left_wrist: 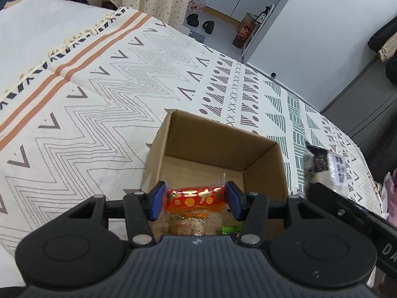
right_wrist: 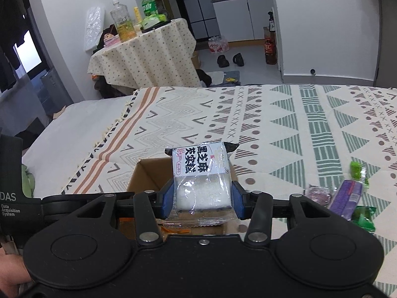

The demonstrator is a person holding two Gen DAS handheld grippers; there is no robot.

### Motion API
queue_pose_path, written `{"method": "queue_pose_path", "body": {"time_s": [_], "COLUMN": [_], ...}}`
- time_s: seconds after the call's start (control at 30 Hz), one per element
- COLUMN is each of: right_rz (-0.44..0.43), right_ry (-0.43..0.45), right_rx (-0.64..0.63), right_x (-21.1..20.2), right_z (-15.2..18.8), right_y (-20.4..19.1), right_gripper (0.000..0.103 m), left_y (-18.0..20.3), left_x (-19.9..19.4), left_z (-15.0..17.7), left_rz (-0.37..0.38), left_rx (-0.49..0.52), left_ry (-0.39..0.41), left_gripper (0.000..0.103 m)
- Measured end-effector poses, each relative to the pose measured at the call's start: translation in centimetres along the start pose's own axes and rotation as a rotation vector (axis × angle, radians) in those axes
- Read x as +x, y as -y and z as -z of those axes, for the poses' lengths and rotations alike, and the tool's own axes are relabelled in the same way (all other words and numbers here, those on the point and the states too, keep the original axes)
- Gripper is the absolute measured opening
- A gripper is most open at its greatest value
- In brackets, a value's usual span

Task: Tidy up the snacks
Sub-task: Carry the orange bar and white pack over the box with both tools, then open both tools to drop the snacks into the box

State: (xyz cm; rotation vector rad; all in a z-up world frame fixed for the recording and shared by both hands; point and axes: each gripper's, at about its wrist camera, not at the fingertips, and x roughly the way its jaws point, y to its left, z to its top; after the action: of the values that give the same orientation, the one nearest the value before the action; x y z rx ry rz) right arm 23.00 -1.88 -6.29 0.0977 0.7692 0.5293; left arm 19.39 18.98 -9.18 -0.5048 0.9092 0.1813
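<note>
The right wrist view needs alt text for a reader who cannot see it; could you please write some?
The right gripper is shut on a clear-wrapped white snack cake with a black-and-white label, held above an open cardboard box on a patterned cloth. Green and purple snack packets lie on the cloth to the right, outside the box.

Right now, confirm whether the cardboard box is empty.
No: the cardboard box already holds wrapped snacks, visible beneath the left tool.

Left gripper [left_wrist: 195, 200]: black ribbed body, blue pads, silver pivot screws. Right gripper [right_wrist: 201, 198] matches it; white "DAS Data Acquisition System" lettering shows alongside.
</note>
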Motion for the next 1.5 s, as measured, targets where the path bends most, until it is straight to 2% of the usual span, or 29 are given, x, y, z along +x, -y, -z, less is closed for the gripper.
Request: {"method": "queue_pose_path", "body": {"time_s": [0.13,0.27,0.3,0.4,0.5,0.6,0.77,0.87,0.97,1.23,1.3,1.5], "right_rz": [0.001,0.001,-0.002,-0.025,-0.01,-0.017,0.002,0.013,0.022,0.034,0.035,0.042], "right_ry": [-0.013,-0.017,-0.014,-0.003,0.017,0.02,0.032,0.041,0.053,0.111,0.126,0.141], "right_rx": [-0.005,0.006,0.008,0.017,0.005,0.014,0.025,0.035,0.054,0.078,0.08,0.088], "right_x": [0.8,1.3,1.4,1.6,1.1,0.3,-1.6,-2.7,-3.8,-7.4,-8.3,-10.5], "right_z": [0.1,-0.1,-0.3,-0.5,-0.6,-0.5,-0.2,0.1,0.4,1.0,1.2,1.9], "right_y": [-0.6,-0.9,-1.0,-1.1,-1.1,-0.7,0.2,0.9,1.6,3.5,3.9,5.1], "right_gripper": [0.046,0.046,0.046,0.047,0.054,0.057,0.065,0.069,0.074,0.099,0.101,0.103], "left_y": [-0.1,-0.2,-0.2,-0.2,-0.4,-0.4,0.4,1.2,2.1,4.4,4.9,6.6], "left_x": [-0.1,-0.9,-1.1,-1.6,-2.1,-2.8,-3.4,-3.9,-4.6,-6.6,-7.1,-8.5], "left_z": [-0.3,-0.8,-0.9,-1.1,-1.2,-0.8,-0.2,0.3,0.8,2.5,2.9,4.4], "left_rz": [0.014,0.024,0.017,-0.006,-0.022,-0.041,-0.042,-0.052,-0.053,-0.059,-0.054,-0.04], "left_rx": [-0.014,-0.02,-0.022,-0.02,-0.026,-0.027,-0.02,0.002,0.009,0.042,0.047,0.081], "left_ry": [0.014,0.044,0.049,0.057,0.053,0.067,0.049,0.043,0.043,0.049,0.051,0.058], "left_gripper": [0.054,0.061,0.065,0.068,0.073,0.085,0.089,0.094,0.095,0.098,0.102,0.102]}}
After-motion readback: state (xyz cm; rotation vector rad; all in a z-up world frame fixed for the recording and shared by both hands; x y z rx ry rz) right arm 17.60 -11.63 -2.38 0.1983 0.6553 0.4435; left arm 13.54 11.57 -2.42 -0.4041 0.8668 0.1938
